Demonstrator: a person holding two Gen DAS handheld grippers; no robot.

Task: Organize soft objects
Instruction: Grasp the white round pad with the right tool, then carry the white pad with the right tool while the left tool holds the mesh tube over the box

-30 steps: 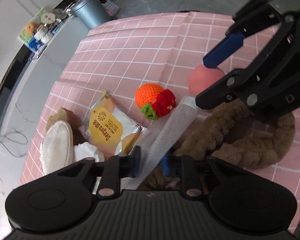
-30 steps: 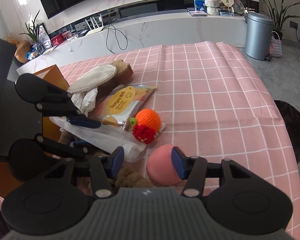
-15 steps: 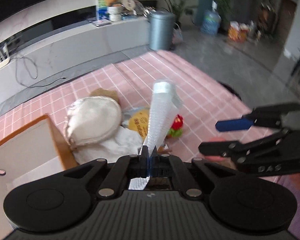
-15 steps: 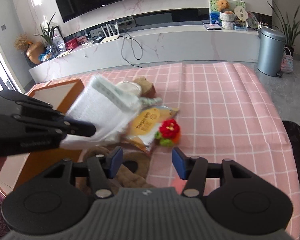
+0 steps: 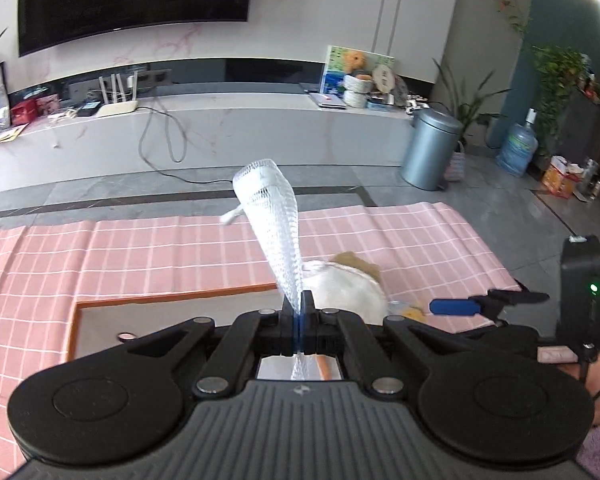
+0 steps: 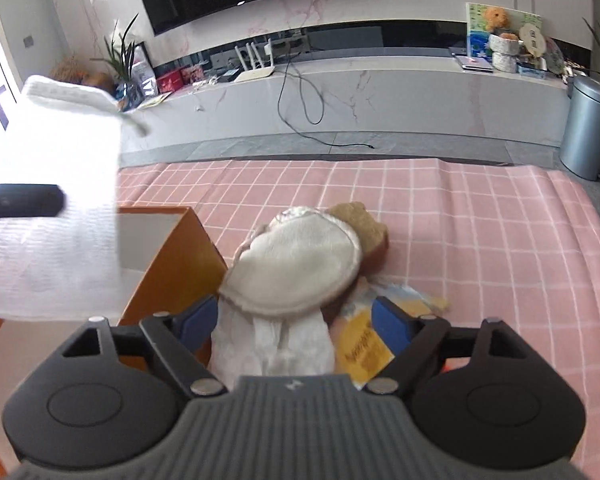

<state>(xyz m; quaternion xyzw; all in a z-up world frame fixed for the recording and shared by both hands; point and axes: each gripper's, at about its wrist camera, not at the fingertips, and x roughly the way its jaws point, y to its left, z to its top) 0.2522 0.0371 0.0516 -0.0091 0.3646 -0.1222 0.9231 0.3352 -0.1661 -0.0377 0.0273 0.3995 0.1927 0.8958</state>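
Between your left fingers: your left gripper (image 5: 299, 322) is clamped shut on the white foam mesh sleeve (image 5: 274, 228), which stands up and forward from the closed jaws, flaring wider toward its far end.
Left gripper height: you hold it raised above the bench, with the sleeve lifted off everything else.
Below your left gripper: the open orange cardboard box with a pale inside (image 5: 172, 312) sits directly under and ahead of the jaws, on the pink checked tablecloth (image 5: 140, 256).
Sleeve from the right camera: the same sleeve (image 6: 56, 208) hangs up and to the left of your right gripper, above the box (image 6: 180, 264), blurred and overexposed.
Right gripper state: your right gripper (image 6: 296, 322) is spread open with nothing between its blue pads (image 6: 390, 326).
Ahead of your right gripper: the round cream fleece pad (image 6: 296, 268) lies just past the fingertips, leaning on a brown plush piece (image 6: 366, 224) behind it.
Under the pad: crumpled white tissue-like material (image 6: 276, 348) lies between your right jaws, touching the box wall.
Right of that: the yellow-labelled snack packet (image 6: 364, 354) lies flat under your right finger.
Right gripper from the left camera: it (image 5: 476, 306) sits to the right of your left gripper, low and near the pad (image 5: 348, 288).
Bench: the tablecloth (image 6: 480, 240) covers the bench beyond both grippers.
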